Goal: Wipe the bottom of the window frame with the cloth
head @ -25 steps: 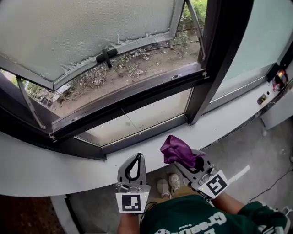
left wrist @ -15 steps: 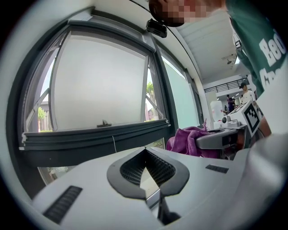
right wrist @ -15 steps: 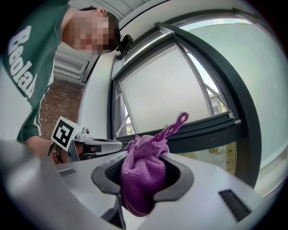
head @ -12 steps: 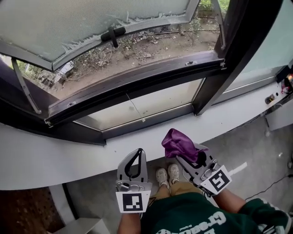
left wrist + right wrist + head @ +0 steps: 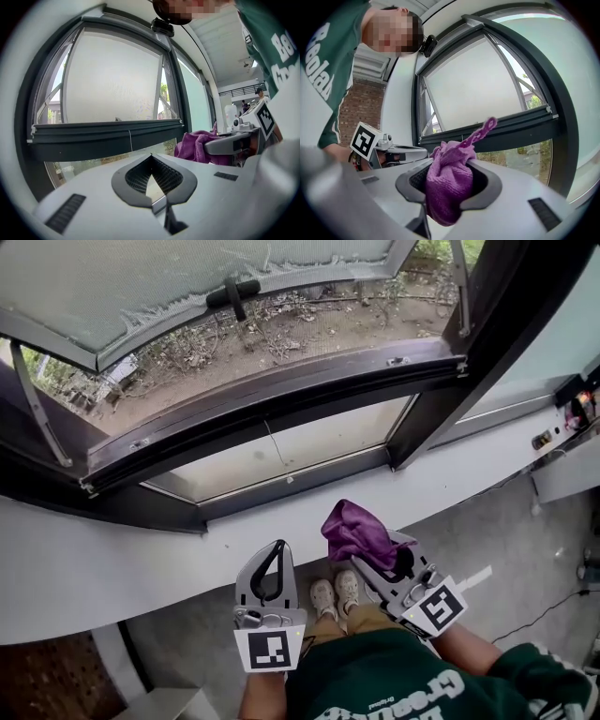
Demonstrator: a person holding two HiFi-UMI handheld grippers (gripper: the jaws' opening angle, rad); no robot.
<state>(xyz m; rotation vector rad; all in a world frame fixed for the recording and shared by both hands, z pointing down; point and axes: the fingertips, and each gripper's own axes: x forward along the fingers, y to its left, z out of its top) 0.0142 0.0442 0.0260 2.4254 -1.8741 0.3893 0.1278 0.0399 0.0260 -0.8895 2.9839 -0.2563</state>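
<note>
A bunched purple cloth [image 5: 353, 531] sticks out of my right gripper [image 5: 370, 545], which is shut on it; the same cloth [image 5: 449, 180] fills the jaws in the right gripper view. My left gripper [image 5: 274, 557] is shut with nothing in it, its tips [image 5: 151, 157] touching. Both grippers hover over the white sill [image 5: 141, 554], below the dark bottom rail of the window frame [image 5: 272, 395]. The rail [image 5: 108, 131] runs straight across the left gripper view. The window sash [image 5: 141, 287] above is swung open outward.
A dark vertical mullion [image 5: 450, 362] stands right of the opening. Fixed glass [image 5: 281, 451] sits under the rail. Small fittings [image 5: 562, 418] lie on the sill at the far right. My shoes [image 5: 335, 594] show on the floor below the grippers.
The view has shifted a little; both grippers sit slightly lower and to the left in the picture. The cloth stays held in the right gripper.
</note>
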